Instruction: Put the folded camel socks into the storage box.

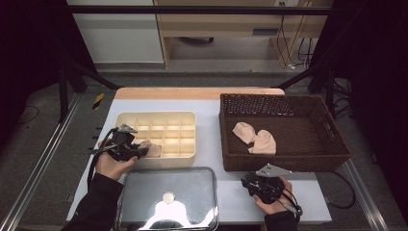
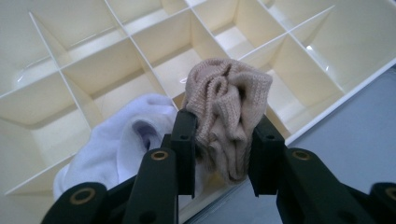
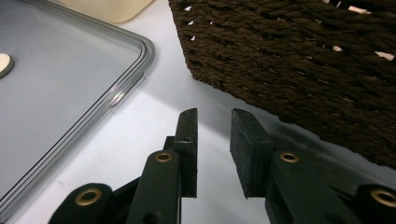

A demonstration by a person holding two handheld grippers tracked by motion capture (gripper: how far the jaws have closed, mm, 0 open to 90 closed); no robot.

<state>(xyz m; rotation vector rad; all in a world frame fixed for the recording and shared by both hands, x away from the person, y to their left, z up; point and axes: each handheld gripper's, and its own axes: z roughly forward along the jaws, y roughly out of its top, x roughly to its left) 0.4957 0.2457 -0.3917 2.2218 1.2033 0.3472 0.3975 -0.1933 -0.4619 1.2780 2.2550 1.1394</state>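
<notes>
Beige sock [image 2: 227, 112] sat bunched between our left gripper's [image 1: 126, 146] jaws, clamped just above the cream divided box's [image 1: 190, 117] near-left corner — beside a white sock [image 2: 122, 140] lying in a compartment there. Our right gripper [image 3: 214, 122] hung unclenched, holding nothing, right of the box.

Divider box [image 1: 166, 132] left — basket [image 1: 337, 139] right, lid [image 1: 192, 185] in front.

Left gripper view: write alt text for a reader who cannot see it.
The left gripper holds a bunched beige sock between its two black jaws, above a cream divided organizer box. A white sock lies in a compartment at the box's near edge, just left of the jaws; the other visible compartments look empty. Grey table shows at the right.
</notes>
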